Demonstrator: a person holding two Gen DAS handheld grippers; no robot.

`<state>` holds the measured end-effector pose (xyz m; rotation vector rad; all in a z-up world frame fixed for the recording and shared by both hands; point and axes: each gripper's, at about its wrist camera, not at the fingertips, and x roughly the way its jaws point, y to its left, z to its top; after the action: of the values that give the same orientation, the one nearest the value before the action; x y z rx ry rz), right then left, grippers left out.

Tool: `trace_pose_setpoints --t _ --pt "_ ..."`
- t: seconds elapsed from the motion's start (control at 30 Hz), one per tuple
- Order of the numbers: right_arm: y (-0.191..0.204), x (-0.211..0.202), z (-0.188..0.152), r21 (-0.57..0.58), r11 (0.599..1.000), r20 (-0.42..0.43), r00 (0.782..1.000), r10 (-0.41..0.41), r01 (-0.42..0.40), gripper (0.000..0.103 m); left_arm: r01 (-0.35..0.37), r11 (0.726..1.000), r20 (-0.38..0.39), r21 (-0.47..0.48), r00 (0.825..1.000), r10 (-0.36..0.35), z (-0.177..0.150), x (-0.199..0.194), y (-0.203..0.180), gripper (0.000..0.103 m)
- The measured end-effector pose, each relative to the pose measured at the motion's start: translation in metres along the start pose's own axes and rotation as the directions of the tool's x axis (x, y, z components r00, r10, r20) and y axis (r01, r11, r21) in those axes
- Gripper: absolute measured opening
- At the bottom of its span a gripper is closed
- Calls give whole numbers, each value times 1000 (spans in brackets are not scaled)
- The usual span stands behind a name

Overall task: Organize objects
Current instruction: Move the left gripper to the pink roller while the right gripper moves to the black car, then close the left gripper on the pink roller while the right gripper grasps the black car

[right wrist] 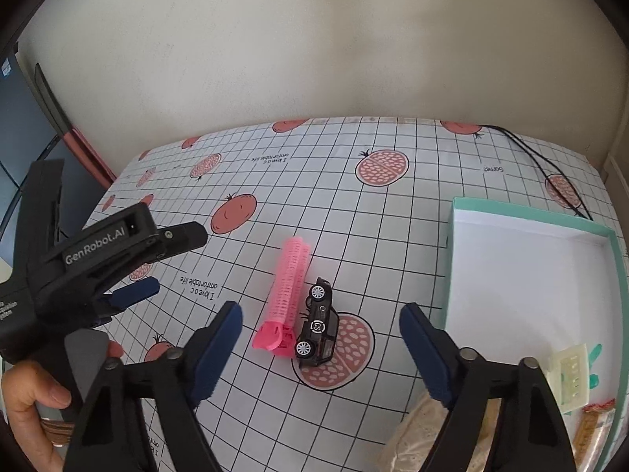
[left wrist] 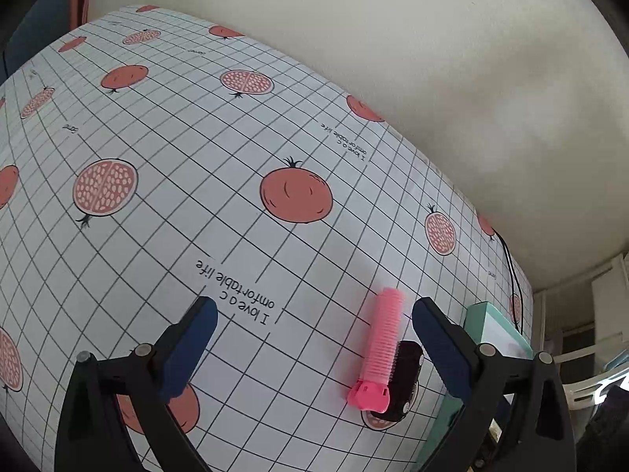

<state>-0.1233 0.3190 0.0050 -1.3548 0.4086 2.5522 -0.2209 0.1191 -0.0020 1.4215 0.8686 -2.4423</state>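
Toy car [right wrist: 317,324] between right fingers [right wrist: 220,348]

The left claw [right wrist: 157,263] carries "GenRobot.AI"; the desk [right wrist: 393,236] cloth repeats "I love a comfortable life"; the toy car [right wrist: 318,326] roof perhaps reads "SOS".

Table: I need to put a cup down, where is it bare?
Bare cloth runs from the pink roller back to the wall. The box is bare at its far end. Crowded: roller beside toy car, and the box's near corner.
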Motion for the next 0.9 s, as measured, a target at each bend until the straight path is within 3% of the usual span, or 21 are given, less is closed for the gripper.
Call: trace_pose_setpoints --t 0.37,0.5,0.77,0.9 --pt "0 29 -10 3 1000 -66 998 -18 18 61 29 991 -41 131 999 -24 -16 18 -30 95" --pt "0 34 -13 12 1000 -79 997 -11 12 54 18 985 -62 169 998 -7 -22 27 -36 85" --pt "0 41 -16 10 1000 -104 994 -18 19 48 15 976 -92 215 996 5 -32 38 -42 83" --pt "1 45 -19 0 1000 -116 993 -22 22 41 14 974 -108 224 994 11 -35 43 -42 72"
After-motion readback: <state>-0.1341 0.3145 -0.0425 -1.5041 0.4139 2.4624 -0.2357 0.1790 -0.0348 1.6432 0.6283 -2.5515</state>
